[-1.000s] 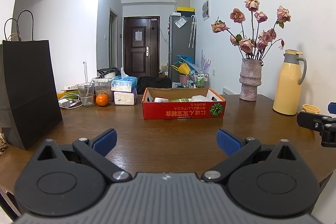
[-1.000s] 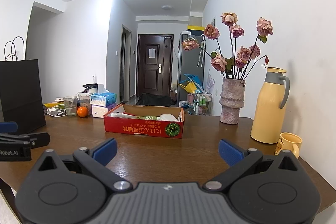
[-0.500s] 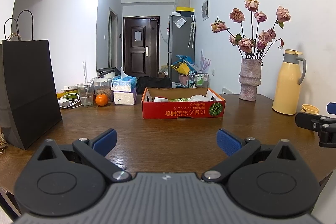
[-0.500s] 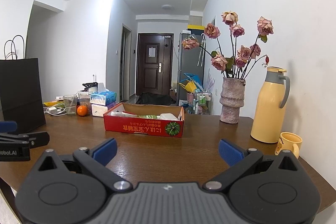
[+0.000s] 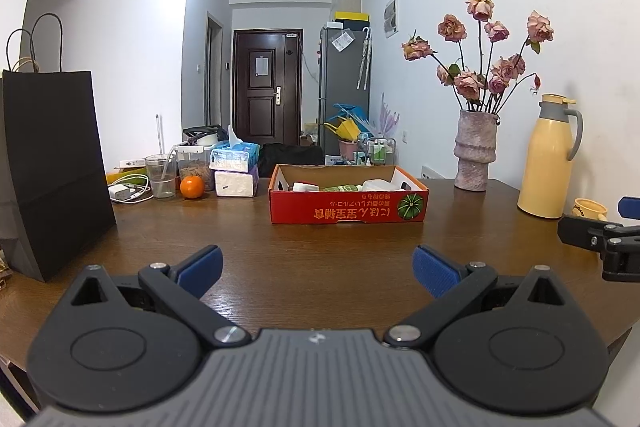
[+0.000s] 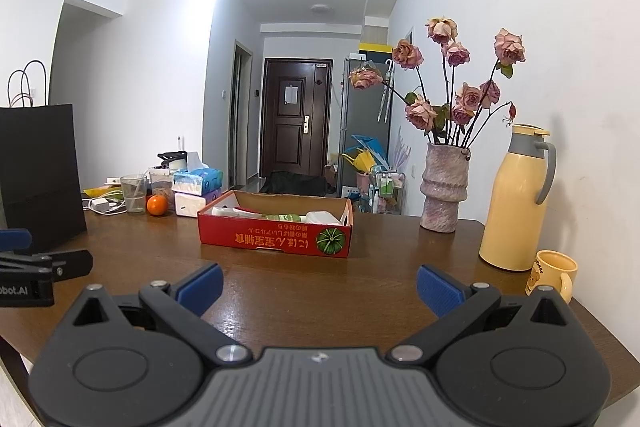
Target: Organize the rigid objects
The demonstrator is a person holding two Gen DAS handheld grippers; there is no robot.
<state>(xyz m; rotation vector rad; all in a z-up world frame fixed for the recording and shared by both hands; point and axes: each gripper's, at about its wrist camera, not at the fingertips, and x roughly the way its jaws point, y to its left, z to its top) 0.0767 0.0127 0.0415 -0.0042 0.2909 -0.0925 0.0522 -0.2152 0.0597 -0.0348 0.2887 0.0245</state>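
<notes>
A red cardboard box sits mid-table holding several white and green items; it also shows in the right wrist view. My left gripper is open and empty, held above the near table edge, well short of the box. My right gripper is open and empty, also near the front edge. A yellow mug stands by a yellow thermos at the right. An orange lies at the back left.
A black paper bag stands at the left edge. A vase of dried roses stands back right. Tissue packs, a plastic cup, a jar and a charger cable crowd the back left. Bare wooden table lies before the box.
Both grippers have stayed almost still; the views shifted only very slightly. Both stay open and empty.
</notes>
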